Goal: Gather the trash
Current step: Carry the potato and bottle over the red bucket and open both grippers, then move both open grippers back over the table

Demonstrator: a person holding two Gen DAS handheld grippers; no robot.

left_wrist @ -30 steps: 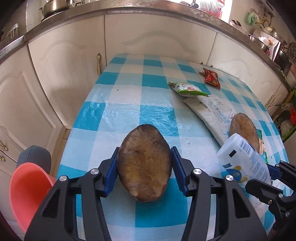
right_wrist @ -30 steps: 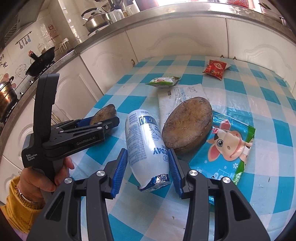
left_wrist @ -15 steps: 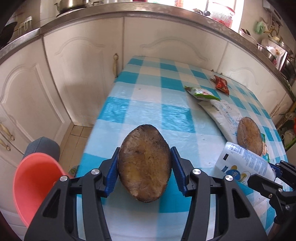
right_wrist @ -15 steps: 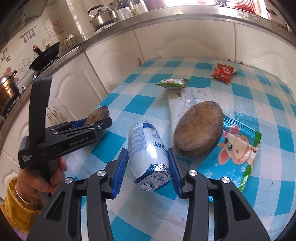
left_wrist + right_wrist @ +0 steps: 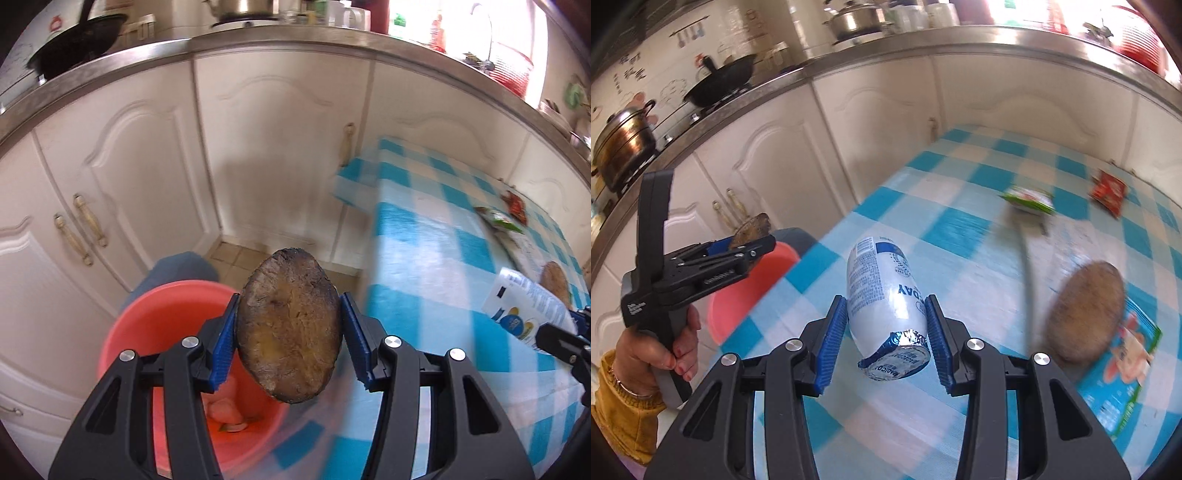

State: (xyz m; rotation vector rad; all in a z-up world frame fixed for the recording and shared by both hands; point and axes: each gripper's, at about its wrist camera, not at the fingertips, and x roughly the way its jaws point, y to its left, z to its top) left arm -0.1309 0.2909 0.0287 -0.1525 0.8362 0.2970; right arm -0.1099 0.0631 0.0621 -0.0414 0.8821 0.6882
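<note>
Left wrist: fingers (image 5: 224,343) pinch brown peel (image 5: 288,328), hiding bucket (image 5: 155,321) rim; right pinches bottle (image 5: 886,306).

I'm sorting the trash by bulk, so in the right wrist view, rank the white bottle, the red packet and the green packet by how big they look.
1. white bottle, though it is nearest the camera.
2. green packet and red packet: about alike, too blurred to rank.

On my blue-checked counter (image 5: 964,229) I see a brown husk half (image 5: 1086,310), a cartoon packet (image 5: 1123,373), a green wrapper (image 5: 1030,199) and a red sachet (image 5: 1108,192).
</note>
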